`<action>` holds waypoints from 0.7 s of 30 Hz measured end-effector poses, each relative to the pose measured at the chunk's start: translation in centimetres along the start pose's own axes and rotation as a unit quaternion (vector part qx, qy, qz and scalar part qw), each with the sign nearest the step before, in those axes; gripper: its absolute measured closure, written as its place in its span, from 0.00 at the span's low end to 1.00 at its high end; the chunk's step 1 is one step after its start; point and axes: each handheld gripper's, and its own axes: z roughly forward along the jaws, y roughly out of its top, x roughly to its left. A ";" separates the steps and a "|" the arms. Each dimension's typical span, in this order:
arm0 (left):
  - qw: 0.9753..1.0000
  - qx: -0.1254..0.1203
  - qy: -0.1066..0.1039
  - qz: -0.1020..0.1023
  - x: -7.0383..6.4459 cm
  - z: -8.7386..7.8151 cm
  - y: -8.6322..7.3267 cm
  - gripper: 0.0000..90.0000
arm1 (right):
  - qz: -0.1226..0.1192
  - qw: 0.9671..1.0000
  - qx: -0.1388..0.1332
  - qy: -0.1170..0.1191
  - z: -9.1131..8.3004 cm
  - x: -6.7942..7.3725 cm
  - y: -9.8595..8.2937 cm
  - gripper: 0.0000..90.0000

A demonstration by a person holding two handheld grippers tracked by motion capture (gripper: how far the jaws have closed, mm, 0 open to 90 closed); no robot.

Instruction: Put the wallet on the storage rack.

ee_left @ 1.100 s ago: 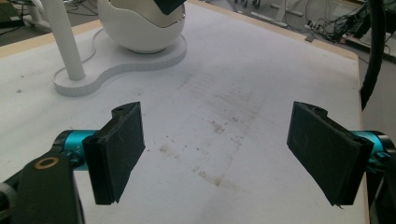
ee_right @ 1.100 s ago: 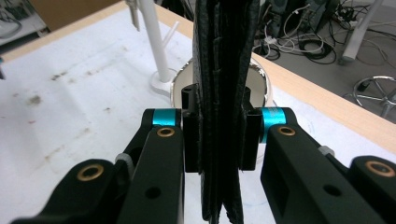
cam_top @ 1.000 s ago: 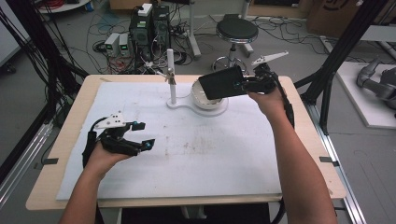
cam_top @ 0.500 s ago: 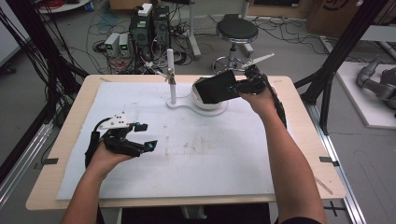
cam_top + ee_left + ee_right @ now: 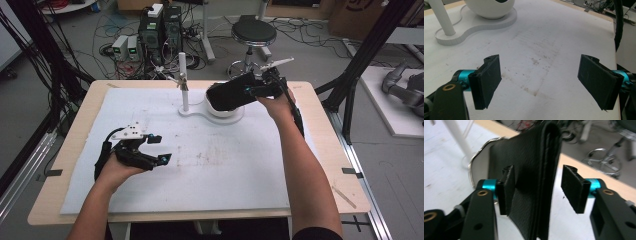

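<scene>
At eight o'clock on the tabletop (image 5: 90,107), the left gripper (image 5: 156,148) rests wide open and empty. At one o'clock, the right gripper (image 5: 537,188), jaws parted, looks to be releasing the black wallet (image 5: 229,95) into the white bowl (image 5: 222,111); next it should withdraw clear.

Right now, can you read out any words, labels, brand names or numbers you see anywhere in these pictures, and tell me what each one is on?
No text is readable in any view.
Cardboard box on the floor, far right: a dark printed mark, cut off and too blurred to read.
Black wallet between the jaws of the right gripper: plain, no lettering visible.
White bowl stand: unmarked.
</scene>
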 end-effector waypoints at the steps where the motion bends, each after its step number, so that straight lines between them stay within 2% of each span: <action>1: 1.000 -0.001 0.000 0.000 0.0 0.0 0.0 0.21 | 0.005 1.000 -0.002 -0.004 0.0 0.0 0.0 0.50; 4: 1.000 -0.003 0.001 -0.002 0.0 -0.1 0.0 0.21 | 0.006 1.000 -0.004 -0.015 0.2 -0.2 0.0 0.49; 7: 1.000 -0.008 -0.003 -0.003 0.0 -0.1 0.0 0.20 | 0.021 1.000 -0.002 -0.022 0.4 -0.4 -0.2 0.47; 12: 1.000 -0.013 -0.001 -0.005 0.1 -0.2 0.0 0.20 | 0.026 0.999 -0.005 -0.023 0.4 -0.6 -0.3 0.44; 16: 1.000 -0.015 0.005 -0.009 0.2 -0.3 -0.1 0.20 | 0.018 1.000 -0.007 -0.025 -0.1 -0.2 -0.3 0.39; 21: 1.000 -0.024 0.013 0.002 0.3 -0.5 -0.2 0.20 | 0.017 1.000 -0.013 -0.022 -1.7 -0.1 -0.3 0.35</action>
